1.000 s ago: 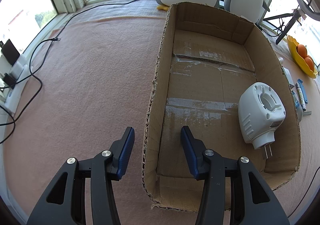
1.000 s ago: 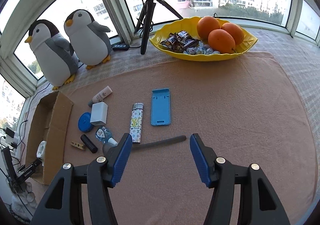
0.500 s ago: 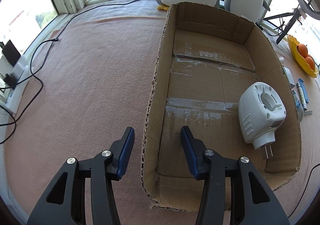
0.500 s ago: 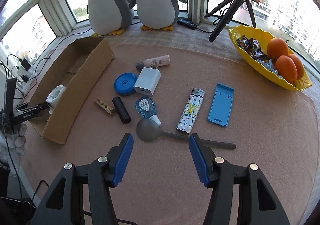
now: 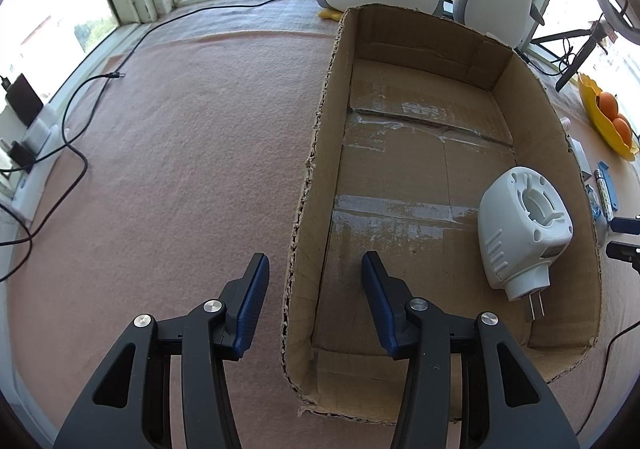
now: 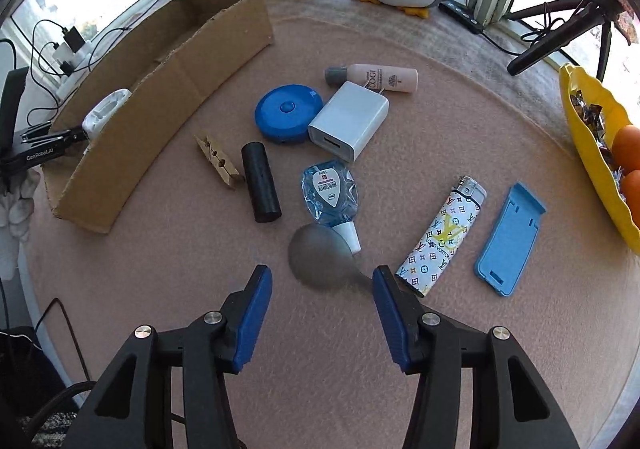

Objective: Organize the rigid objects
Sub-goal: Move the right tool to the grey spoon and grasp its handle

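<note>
My left claw (image 5: 314, 291) hangs open astride the cardboard box's (image 5: 316, 153) wall; only this view shows the white plug-in (image 5: 524, 233) lying inside. My right claw (image 6: 322, 307) gapes empty over the spoon (image 6: 320, 259) among loose items.

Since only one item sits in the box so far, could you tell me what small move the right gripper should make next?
Probably ease the open right gripper forward and down around the spoon, the loose item nearest its fingertips. It holds nothing, and the cardboard box contains only the white plug-in device.
</note>
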A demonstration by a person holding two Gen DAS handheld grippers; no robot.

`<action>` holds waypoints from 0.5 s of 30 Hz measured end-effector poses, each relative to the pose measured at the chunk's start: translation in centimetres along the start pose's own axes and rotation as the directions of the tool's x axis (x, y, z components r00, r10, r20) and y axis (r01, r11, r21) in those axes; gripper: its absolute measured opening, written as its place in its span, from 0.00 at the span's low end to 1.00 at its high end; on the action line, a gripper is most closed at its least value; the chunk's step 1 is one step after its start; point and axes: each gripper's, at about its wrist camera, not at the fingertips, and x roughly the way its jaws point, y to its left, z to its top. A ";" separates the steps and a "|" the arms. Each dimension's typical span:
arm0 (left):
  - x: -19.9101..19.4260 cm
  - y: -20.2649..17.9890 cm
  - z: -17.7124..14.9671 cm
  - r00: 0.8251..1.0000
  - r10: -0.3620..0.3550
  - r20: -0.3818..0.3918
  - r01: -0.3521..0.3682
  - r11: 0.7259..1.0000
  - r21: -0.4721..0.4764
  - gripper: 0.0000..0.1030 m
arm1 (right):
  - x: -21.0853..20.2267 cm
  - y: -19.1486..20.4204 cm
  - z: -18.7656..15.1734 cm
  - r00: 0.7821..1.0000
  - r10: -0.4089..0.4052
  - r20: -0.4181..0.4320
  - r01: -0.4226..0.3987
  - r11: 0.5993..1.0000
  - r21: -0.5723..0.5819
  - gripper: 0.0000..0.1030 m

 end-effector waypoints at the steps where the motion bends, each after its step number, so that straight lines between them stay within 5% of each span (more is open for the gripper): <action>1: 0.0 0.0 0.0 1.000 0.000 0.000 0.000 1.000 -0.002 0.46 | 0.2 -0.1 0.1 1.000 -0.003 -0.009 0.003 1.000 -0.008 0.47; 15: 0.0 0.0 0.0 1.000 -0.001 0.000 0.001 1.000 -0.008 0.46 | 0.8 -0.6 -1.4 0.991 0.073 -0.112 -0.076 0.997 -0.022 0.46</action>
